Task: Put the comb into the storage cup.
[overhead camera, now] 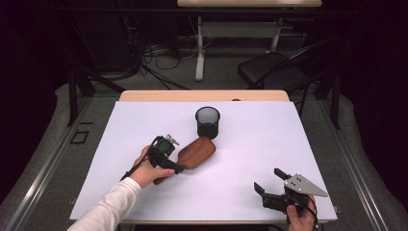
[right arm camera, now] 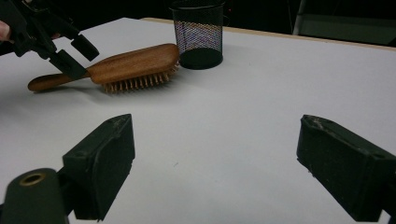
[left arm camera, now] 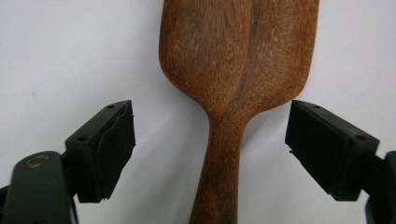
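Note:
A brown wooden hairbrush [overhead camera: 197, 153] lies bristles down on the white table [overhead camera: 264, 139], its head next to a black mesh cup [overhead camera: 208, 122]. My left gripper [overhead camera: 179, 168] reaches over the brush's handle. In the left gripper view the jaws stand on either side of the handle's neck [left arm camera: 224, 140] with gaps on both sides, so the left gripper [left arm camera: 210, 140] is open. My right gripper [overhead camera: 268, 179] rests near the table's front right corner, open and holding nothing. The right gripper view shows its own jaws [right arm camera: 215, 154] over bare table, with the hairbrush [right arm camera: 135, 63], the mesh cup [right arm camera: 198, 35] and the left gripper [right arm camera: 77, 53] farther off.
Beyond the table's far edge stand a black chair [overhead camera: 274, 70] at the right and the legs of another table [overhead camera: 199, 48]. Cables lie on the floor behind. The table's surface right of the cup and between the two grippers is bare.

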